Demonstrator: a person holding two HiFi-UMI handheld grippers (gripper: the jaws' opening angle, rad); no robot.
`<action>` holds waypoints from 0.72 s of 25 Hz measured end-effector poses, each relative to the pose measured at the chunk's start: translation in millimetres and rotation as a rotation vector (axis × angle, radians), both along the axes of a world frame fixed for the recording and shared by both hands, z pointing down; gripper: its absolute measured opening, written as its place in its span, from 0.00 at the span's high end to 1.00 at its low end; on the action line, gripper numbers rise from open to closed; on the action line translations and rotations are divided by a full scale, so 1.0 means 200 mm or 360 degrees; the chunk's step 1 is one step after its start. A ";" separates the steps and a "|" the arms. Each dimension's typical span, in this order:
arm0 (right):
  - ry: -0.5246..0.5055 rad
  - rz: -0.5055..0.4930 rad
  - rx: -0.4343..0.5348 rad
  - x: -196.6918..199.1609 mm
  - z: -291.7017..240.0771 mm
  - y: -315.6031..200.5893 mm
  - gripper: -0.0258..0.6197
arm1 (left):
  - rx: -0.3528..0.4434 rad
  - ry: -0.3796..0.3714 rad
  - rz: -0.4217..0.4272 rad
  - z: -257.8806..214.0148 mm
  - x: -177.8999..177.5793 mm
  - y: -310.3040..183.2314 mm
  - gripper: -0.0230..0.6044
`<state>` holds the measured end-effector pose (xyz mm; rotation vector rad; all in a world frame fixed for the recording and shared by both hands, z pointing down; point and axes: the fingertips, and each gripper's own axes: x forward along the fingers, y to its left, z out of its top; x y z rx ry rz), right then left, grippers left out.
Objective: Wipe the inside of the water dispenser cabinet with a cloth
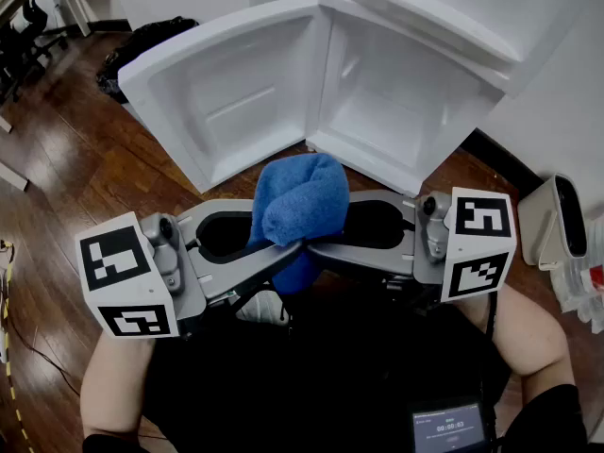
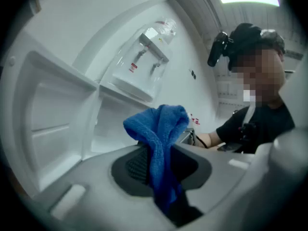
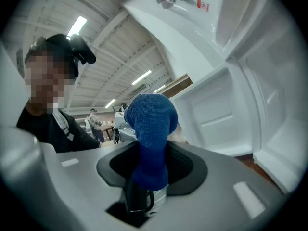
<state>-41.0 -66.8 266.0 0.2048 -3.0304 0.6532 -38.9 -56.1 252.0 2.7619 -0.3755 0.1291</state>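
A blue cloth (image 1: pixel 302 201) bulges up between my two grippers, which point at each other low in front of the white water dispenser. The cabinet (image 1: pixel 396 92) stands open, with its door (image 1: pixel 217 92) swung out to the left. My left gripper (image 1: pixel 291 255) is shut on the cloth (image 2: pixel 159 129), which runs down between its pads (image 2: pixel 137 165). The right gripper (image 1: pixel 319 247) comes in from the right. In its own view the cloth (image 3: pixel 150 124) fills the gap between its pads (image 3: pixel 178 165), so it is shut on the cloth too. The dispenser's taps (image 2: pixel 147 61) show above the cabinet.
The floor (image 1: pixel 66 187) is dark wood. A black bag (image 1: pixel 151 36) lies behind the open door. A white bin (image 1: pixel 557 225) stands on the right by the wall. Cables (image 1: pixel 8 347) run along the left edge. The person's arms and dark shirt fill the bottom.
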 end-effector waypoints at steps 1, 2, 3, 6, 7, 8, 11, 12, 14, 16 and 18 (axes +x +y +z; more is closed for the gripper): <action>-0.0032 -0.0016 0.0002 0.00 -0.01 0.01 0.71 | -0.0002 0.0019 0.0021 -0.01 0.00 0.01 0.82; -0.0066 -0.0033 -0.0003 0.00 -0.02 0.01 0.71 | -0.0007 0.0040 0.0042 -0.02 0.00 0.02 0.81; -0.0102 -0.0051 -0.0014 0.00 -0.03 0.02 0.71 | -0.0015 0.0065 0.0064 -0.04 -0.01 0.02 0.81; -0.0182 -0.0113 -0.0063 0.00 -0.05 0.05 0.73 | -0.0042 0.0114 0.0137 -0.05 -0.02 0.05 0.79; -0.0197 -0.0130 -0.0080 0.00 -0.05 0.06 0.74 | -0.0042 0.0118 0.0153 -0.05 -0.02 0.05 0.78; -0.0211 -0.0142 -0.0092 0.01 -0.06 0.06 0.75 | -0.0032 0.0120 0.0158 -0.05 -0.03 0.05 0.76; -0.0246 -0.0151 -0.0089 0.01 -0.08 0.06 0.77 | 0.0023 0.0143 0.0140 -0.09 -0.06 0.04 0.68; -0.0250 -0.0150 -0.0080 0.01 -0.09 0.06 0.77 | 0.0038 0.0147 0.0147 -0.10 -0.07 0.05 0.68; -0.0236 -0.0145 -0.0056 0.01 -0.09 0.07 0.77 | 0.0064 0.0123 0.0170 -0.09 -0.06 0.06 0.79; -0.0207 -0.0152 -0.0041 0.01 -0.07 0.07 0.75 | 0.0081 0.0079 0.0194 -0.08 -0.05 0.08 0.81; -0.0190 -0.0171 -0.0040 0.00 -0.06 0.09 0.73 | 0.0080 0.0061 0.0222 -0.06 -0.05 0.09 0.81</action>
